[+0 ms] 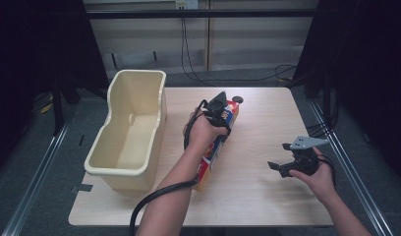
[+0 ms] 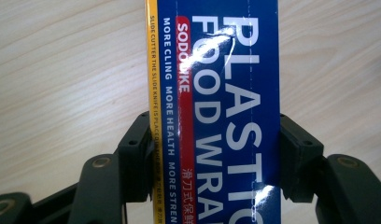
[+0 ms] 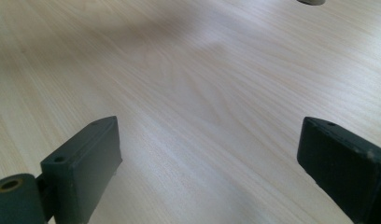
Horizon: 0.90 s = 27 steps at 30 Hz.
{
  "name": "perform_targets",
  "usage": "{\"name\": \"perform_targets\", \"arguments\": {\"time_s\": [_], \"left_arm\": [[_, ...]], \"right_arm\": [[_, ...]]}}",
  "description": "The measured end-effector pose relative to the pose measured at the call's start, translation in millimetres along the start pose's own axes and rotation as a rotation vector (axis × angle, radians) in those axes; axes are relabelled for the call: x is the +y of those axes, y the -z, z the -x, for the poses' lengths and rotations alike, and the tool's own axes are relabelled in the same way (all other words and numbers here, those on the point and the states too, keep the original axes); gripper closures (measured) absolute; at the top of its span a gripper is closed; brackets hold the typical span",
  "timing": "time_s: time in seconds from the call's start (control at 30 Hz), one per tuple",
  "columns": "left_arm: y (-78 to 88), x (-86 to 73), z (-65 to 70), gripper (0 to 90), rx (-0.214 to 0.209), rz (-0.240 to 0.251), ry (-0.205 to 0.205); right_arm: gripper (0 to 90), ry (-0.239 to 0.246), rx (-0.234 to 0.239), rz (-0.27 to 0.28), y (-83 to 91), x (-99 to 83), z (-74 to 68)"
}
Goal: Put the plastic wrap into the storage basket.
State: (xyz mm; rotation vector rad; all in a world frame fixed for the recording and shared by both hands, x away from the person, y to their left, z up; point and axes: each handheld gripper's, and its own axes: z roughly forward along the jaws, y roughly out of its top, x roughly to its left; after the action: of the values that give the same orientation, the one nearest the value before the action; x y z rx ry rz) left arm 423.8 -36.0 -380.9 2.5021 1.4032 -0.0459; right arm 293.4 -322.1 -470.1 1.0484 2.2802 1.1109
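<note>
Already the grasp was made: the left gripper (image 1: 219, 109) had its two black jaws pressed against the long sides of the plastic food wrap box (image 2: 216, 112), one pad on the yellow edge and the other on the blue face, with the printed lettering running away ahead of the jaws. From the high view the box (image 1: 223, 140) stretched out lengthwise under that hand, above the light wooden table (image 1: 257, 191), though whether its near end rested on the wood could not be told. The cream plastic bin (image 1: 132, 130) stood open and empty just off to the left of the holding gripper, which looked like the likely place for the box, so carrying it across and setting it down remained. The right gripper (image 1: 279, 167) hovered well apart to the other side, its jaws spread wide with bare tabletop between them (image 3: 207, 140). A small dark round object (image 1: 238, 100) lay just beyond the box's far end.
</note>
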Motion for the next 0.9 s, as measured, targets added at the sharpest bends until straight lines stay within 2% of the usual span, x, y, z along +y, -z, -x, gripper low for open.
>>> {"name": "perform_targets", "arguments": {"time_s": [0.17,0.3,0.37,0.57,0.63,0.67,0.77,0.83,0.9], "left_arm": [[20.4,-2.4,-5.0,40.4,-0.012,0.01,0.01],[35.6,-3.2,-9.3,40.4,-0.018,-0.007,-0.007],[41.3,-3.8,-10.9,40.4,-0.011,-0.011,-0.003],[60.3,-5.0,-15.0,40.5,-0.02,-0.015,0.02],[63.9,-5.1,-15.7,40.5,-0.019,-0.015,0.014],[71.0,-5.7,-16.8,40.5,-0.016,-0.015,0.013],[77.5,-6.5,-18.1,40.5,-0.019,-0.014,0.027],[87.9,-7.4,-20.7,40.5,-0.025,-0.013,0.037],[91.1,-7.6,-21.2,40.5,-0.025,-0.016,0.029]], "right_arm": [[5.8,0.001,0.002,0.001,0.6,0.5,-0.1],[5.8,0.002,0.0,0.001,-0.3,0.6,-0.7],[5.8,0.014,0.006,0.003,-0.9,0.8,-0.8],[5.4,0.005,0.009,-0.002,-0.8,1.1,-2.0],[5.4,0.006,0.016,-0.003,-0.8,1.2,-2.1],[5.1,0.005,0.009,-0.001,-0.5,1.4,-2.2],[5.0,0.005,0.008,0.001,-0.4,1.5,-2.1],[4.2,0.001,0.018,0.002,0.1,1.8,-1.5],[3.8,0.001,0.015,0.003,0.0,1.9,-1.6]]}}
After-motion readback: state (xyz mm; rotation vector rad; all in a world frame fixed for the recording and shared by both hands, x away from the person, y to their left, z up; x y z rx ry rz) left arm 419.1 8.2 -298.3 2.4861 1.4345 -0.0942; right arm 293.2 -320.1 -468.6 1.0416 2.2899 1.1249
